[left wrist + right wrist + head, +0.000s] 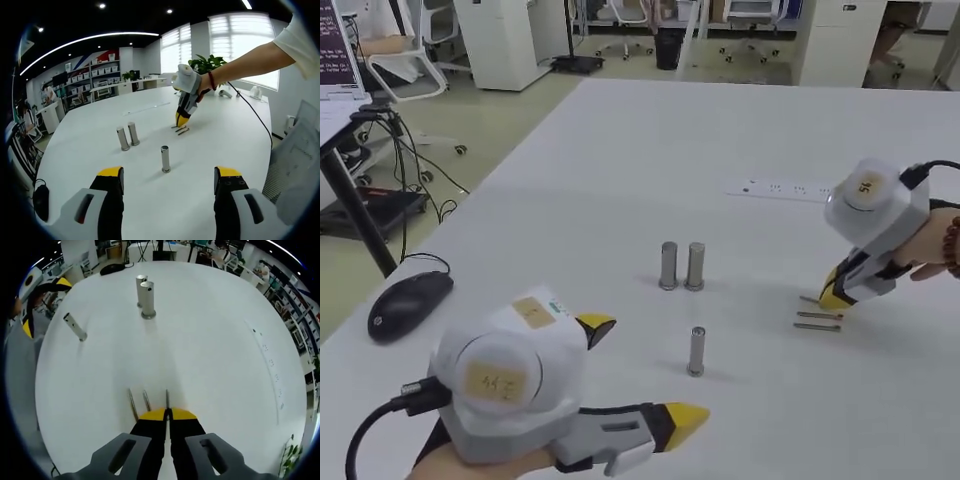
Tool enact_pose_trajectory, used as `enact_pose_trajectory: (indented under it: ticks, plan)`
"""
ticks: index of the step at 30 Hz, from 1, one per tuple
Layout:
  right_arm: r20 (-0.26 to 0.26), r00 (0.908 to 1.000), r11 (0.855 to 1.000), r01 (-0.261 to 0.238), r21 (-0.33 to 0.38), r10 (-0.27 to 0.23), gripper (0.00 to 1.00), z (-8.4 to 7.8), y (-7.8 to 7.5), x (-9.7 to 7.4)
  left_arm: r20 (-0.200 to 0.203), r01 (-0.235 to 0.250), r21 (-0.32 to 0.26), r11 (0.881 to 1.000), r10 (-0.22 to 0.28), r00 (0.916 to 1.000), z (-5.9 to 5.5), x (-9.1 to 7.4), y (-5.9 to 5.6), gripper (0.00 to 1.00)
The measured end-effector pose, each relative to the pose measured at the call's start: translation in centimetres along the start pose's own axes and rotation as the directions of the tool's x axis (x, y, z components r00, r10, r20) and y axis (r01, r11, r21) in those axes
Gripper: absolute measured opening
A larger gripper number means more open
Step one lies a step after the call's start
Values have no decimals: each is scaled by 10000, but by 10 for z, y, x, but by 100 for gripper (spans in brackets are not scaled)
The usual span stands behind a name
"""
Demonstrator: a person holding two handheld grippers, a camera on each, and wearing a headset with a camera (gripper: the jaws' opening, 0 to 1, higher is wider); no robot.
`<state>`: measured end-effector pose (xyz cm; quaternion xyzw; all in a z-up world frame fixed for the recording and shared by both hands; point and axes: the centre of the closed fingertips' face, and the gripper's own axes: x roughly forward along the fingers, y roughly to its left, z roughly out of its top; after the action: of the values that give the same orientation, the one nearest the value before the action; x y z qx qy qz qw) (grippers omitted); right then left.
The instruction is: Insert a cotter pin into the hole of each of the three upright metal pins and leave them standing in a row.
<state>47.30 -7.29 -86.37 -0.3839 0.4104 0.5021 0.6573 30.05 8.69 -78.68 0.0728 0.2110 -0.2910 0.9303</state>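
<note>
At the table's (620,150) near edge, my left gripper (642,368) hovers, jaws spread wide. Just beyond, a lone metal pin (696,350) stands upright. Toward the right edge, my right gripper (833,297) pinches one cotter pin (166,398) beside two loose cotter pins (132,404). Farther on, paired metal pins (681,265) stand side by side.

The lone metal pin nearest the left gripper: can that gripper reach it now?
Probably yes. The left gripper is open, the lone metal pin stands upright straight ahead of it, and just bare table lies between.
</note>
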Motion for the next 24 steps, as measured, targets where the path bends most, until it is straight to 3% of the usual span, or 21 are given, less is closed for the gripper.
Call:
enact_pose_trajectory:
  ticks: [13, 24]
  plan:
    - [302, 9986, 9989, 448, -128, -444, 2, 2, 0, -14, 45, 97, -51, 9999, -97, 9999, 5, -1, -3, 71]
    - [1334, 9883, 9939, 836, -717, -735, 2, 33, 20, -45, 483, 264, -537, 9982, -239, 9985, 24, -2, -3, 61]
